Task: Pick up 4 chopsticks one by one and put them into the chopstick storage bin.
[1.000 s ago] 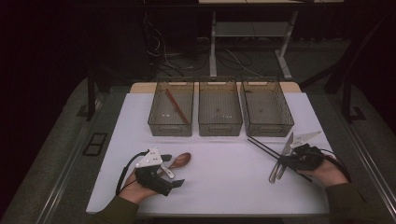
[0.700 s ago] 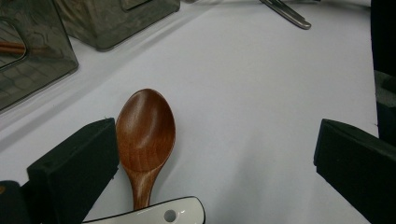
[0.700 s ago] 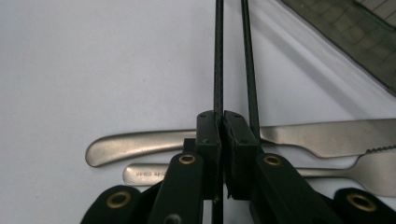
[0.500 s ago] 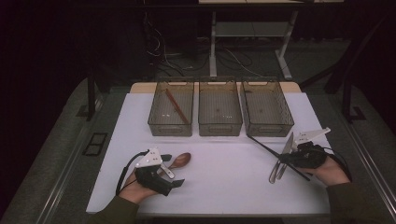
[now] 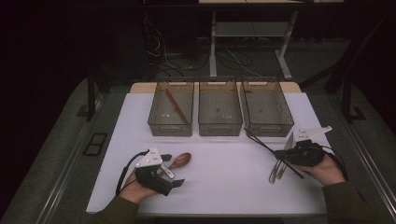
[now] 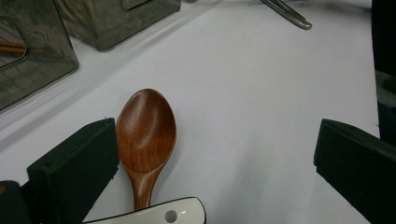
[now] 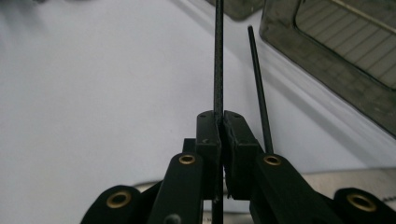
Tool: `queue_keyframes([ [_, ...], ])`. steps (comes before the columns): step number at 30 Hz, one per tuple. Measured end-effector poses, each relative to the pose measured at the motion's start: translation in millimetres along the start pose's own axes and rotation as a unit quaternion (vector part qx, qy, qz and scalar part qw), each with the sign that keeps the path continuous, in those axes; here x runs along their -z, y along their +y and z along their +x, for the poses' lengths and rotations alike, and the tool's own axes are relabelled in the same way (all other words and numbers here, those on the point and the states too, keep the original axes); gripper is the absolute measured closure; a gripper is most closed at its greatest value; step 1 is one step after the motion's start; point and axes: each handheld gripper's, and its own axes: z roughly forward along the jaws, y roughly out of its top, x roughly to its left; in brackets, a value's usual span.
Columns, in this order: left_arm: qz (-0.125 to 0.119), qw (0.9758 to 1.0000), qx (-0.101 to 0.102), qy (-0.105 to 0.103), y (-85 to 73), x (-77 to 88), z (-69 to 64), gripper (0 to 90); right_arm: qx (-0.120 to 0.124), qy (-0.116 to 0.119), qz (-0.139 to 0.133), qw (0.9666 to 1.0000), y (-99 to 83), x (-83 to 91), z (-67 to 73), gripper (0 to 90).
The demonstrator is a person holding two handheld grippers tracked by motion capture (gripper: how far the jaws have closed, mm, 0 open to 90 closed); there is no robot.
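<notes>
Black and thin, one chopstick (image 7: pixel 218 56) is pinched between the pressed-together jaws of the right gripper (image 5: pixel 286 156), while its twin black chopstick (image 7: pixel 258 88) lies just beside it, outside the grip, on the white tabletop (image 5: pixel 224 177). The pair sits at the right of the tabletop, pointing toward the front corner of the right smoky transparent plastic bin (image 5: pixel 267 108). The work looks like sorting cutlery into bins, and it seems early: a brown wooden stick (image 5: pixel 177 106) already rests slanted in the left smoky bin (image 5: pixel 172 108), while the middle smoky bin (image 5: pixel 219 108) and the right one look bare, as far as the high view tells. Left to do, by my reading, are both chopsticks, the silver metal utensils (image 5: pixel 279 164) lying under the right hand's gripper, and the brown wooden spoon (image 6: pixel 145 135). The left gripper (image 5: pixel 161 175) rests on the tabletop with its jaws spread wide; the spoon's bowl lies between them, touching or nearly touching one pad, its handle running under a white ceramic spoon handle (image 6: pixel 154 215). That overlap may hinder a clean pick, and the loose chopstick lies so close to the held one that it could be dragged along
</notes>
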Motion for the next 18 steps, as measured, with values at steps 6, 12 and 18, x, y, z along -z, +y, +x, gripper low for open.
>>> queue_keyframes([
  [6,0.0,1.0,0.0,0.0,-0.1,0.0,0.1,0.0,-0.005,0.008,-0.019,0.9998,5.5,-3.0,5.0,84.8],
  [12,-0.002,1.0,0.003,0.0,0.0,0.0,-0.1,0.0,0.001,0.014,-0.029,0.9995,14.1,-10.4,11.4,84.8],
  [18,0.001,1.0,0.0,-0.001,0.1,0.1,-0.2,0.0,0.009,0.019,-0.037,0.9991,23.6,-20.1,18.7,84.8],
])
